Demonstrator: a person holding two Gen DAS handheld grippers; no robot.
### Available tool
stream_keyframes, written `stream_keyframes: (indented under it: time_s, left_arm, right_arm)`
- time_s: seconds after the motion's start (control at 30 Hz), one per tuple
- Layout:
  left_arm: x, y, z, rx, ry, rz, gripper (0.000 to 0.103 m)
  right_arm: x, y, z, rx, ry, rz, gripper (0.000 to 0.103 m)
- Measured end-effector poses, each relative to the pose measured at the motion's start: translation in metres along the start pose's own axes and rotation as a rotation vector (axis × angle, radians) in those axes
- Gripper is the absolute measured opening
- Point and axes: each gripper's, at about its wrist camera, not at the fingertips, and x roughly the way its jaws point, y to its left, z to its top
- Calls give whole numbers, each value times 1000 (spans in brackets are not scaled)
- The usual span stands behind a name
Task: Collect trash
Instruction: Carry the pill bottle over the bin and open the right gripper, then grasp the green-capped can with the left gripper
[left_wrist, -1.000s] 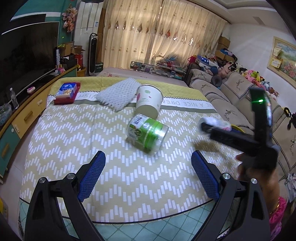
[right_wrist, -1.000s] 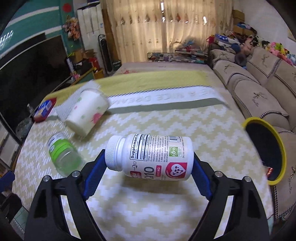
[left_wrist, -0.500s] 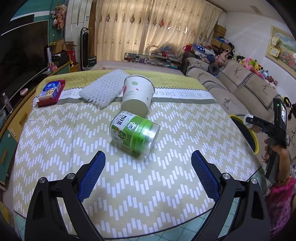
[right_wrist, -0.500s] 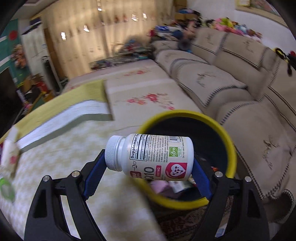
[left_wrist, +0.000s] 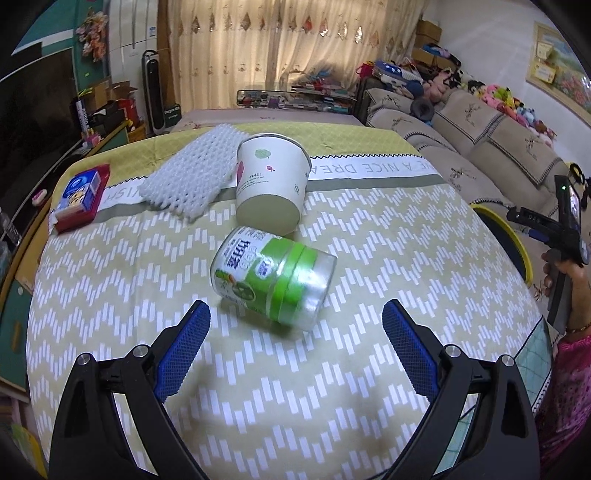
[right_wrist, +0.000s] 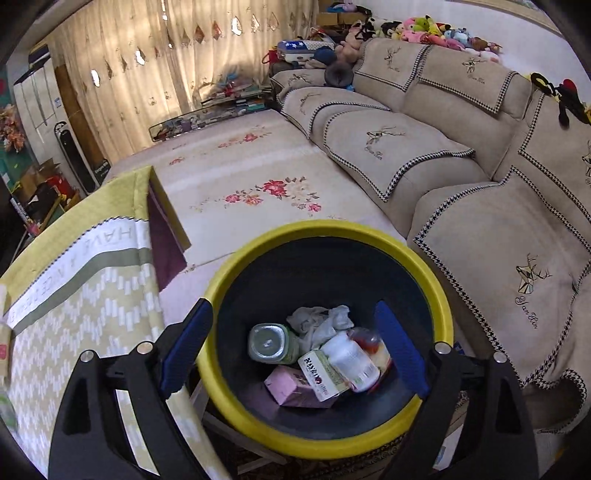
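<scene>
Bottle (right_wrist: 351, 360) lies in the yellow bin (right_wrist: 258, 243) under the right gripper (right_wrist: 301, 349), fingers apart. Left gripper (left_wrist: 295, 350), also spread, hovers near the green jar (left_wrist: 273, 275).

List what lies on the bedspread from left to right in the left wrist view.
red box → white foam net → green-lidded jar, lying on its side. The paper cup overlaps the net and sits behind the jar, so it is left out of the order.

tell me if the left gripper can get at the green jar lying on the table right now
Probably yes: the left gripper is open, its fingers wider than the green jar lying just ahead, with only bare tablecloth between.
</scene>
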Motion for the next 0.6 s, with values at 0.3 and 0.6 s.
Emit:
stream_keyframes:
  time_s: [0.3, 0.6]
  left_arm:
    - [21, 11, 19, 93, 21, -22, 94]
    - [41, 7, 24, 187, 56, -43, 74]
  right_arm:
    - [-12, 14, -12, -25, 2, 43, 85]
    - [-23, 17, -17, -34, -3, 69, 86]
